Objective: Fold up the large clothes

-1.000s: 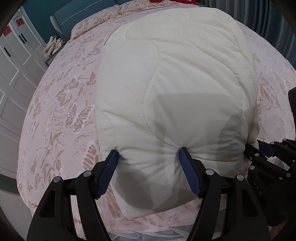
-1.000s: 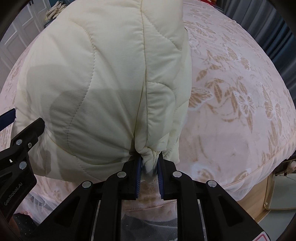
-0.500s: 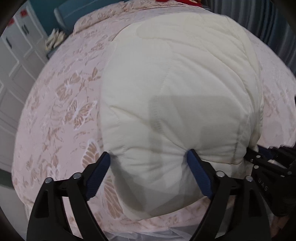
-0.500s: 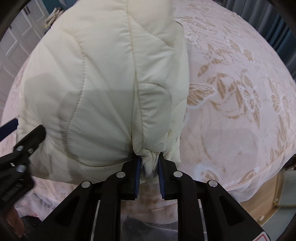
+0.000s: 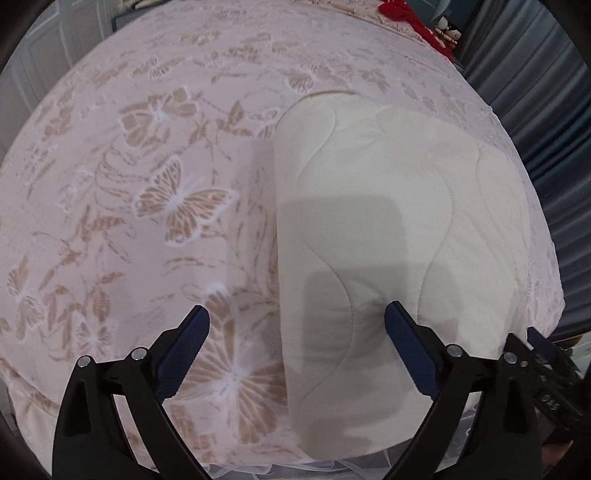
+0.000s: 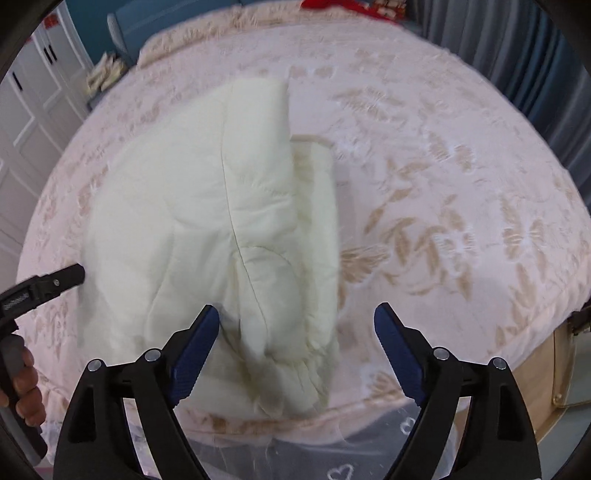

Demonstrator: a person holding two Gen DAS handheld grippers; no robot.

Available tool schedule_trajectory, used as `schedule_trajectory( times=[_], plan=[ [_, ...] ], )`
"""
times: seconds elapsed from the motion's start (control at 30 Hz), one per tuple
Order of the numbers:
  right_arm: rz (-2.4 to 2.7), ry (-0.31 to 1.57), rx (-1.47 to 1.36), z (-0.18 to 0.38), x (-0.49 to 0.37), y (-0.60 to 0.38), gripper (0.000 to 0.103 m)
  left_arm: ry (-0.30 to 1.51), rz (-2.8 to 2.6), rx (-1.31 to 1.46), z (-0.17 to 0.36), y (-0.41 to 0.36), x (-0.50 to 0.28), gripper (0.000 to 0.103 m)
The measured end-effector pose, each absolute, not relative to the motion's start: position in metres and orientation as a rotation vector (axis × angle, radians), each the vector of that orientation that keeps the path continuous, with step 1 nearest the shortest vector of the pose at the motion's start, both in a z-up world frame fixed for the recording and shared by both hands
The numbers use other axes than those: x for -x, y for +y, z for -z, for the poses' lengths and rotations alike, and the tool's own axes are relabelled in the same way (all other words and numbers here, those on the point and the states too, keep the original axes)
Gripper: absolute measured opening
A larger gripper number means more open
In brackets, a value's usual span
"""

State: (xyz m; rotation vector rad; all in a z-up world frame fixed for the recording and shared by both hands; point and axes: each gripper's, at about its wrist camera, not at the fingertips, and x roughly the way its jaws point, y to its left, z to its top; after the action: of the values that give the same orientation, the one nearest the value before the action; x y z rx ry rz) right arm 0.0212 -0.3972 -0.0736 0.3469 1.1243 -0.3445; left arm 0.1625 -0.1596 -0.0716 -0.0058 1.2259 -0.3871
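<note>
Now the cream quilted jacket (image 5: 388, 229) lies folded into a long pad near the front edge of the bed, filling the centre-right of the left wrist view and the centre-left of the right wrist view, where a puffy end (image 6: 266, 332) bunches loosely toward the camera.

Both tools are letting go. The left gripper (image 5: 295, 350) has its 2 blue-padded jaws spreading to nearly full width; the jacket's left edge sits between them, but neither pad presses on it. The right gripper (image 6: 295, 343) is also opening, wide already, with the bunched end between the jaws and nothing pinched.

Judging by this, the step in hand is releasing after a fold. To do it well, each tool should probably clear straight away from the cloth so a pad does not snag the quilting and drag a layer open. The loose end in the right wrist view looks likely to spring up; a light press or tuck may be needed before the next fold.

Underneath is a pink bedspread (image 5: 147, 184) printed with tan butterflies and leaves. A red item (image 5: 410, 14) sits at the far top, grey-blue curtains (image 5: 535, 110) hang at the right, and white cabinet doors (image 6: 29, 110) stand at the upper left. A person's hand (image 6: 22, 391) grips the other tool's handle at the lower left.
</note>
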Motion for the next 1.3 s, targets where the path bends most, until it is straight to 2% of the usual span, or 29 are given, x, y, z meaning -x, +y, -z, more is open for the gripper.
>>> schedule_trajectory(
  times=[0.2, 0.57, 0.6, 0.67, 0.73, 0.83, 0.87, 0.9, 1.03, 1.3],
  plan=[
    [0.338, 1.149, -0.483, 0.109, -0.027, -0.411, 0.098, 1.236, 0.46, 0.052, 0.086, -0.173, -0.168, 0.098],
    [0.163, 1.094, -0.86, 0.162, -0.022, -0.44, 0.098, 1.264, 0.506, 0.09, 0.113, -0.202, -0.176, 0.098],
    [0.155, 1.091, -0.849, 0.161, -0.022, -0.441, 0.096, 1.264, 0.512, 0.079, 0.111, -0.204, -0.175, 0.098],
    [0.138, 1.082, -0.828, 0.156, -0.022, -0.437, 0.081, 1.24, 0.525, 0.036, 0.101, -0.209, -0.169, 0.087],
    [0.139, 1.074, -0.753, 0.14, -0.021, -0.43, 0.061, 1.198, 0.54, -0.027, 0.089, -0.216, -0.162, 0.072],
    [0.179, 1.072, -0.633, 0.117, -0.021, -0.415, 0.044, 1.111, 0.555, -0.123, 0.063, -0.224, -0.145, 0.056],
    [0.193, 1.068, -0.592, 0.108, -0.02, -0.409, 0.042, 1.073, 0.563, -0.146, 0.051, -0.226, -0.138, 0.054],
    [0.203, 1.057, -0.555, 0.1, -0.019, -0.402, 0.034, 1.05, 0.569, -0.155, 0.044, -0.224, -0.134, 0.051],
    [0.202, 1.009, -0.462, 0.068, -0.013, -0.37, 0.031, 0.941, 0.581, -0.195, 0.003, -0.218, -0.121, 0.048],
    [0.189, 0.89, -0.377, 0.013, -0.002, -0.329, 0.03, 0.79, 0.547, -0.229, -0.056, -0.182, -0.099, 0.047]
  ],
)
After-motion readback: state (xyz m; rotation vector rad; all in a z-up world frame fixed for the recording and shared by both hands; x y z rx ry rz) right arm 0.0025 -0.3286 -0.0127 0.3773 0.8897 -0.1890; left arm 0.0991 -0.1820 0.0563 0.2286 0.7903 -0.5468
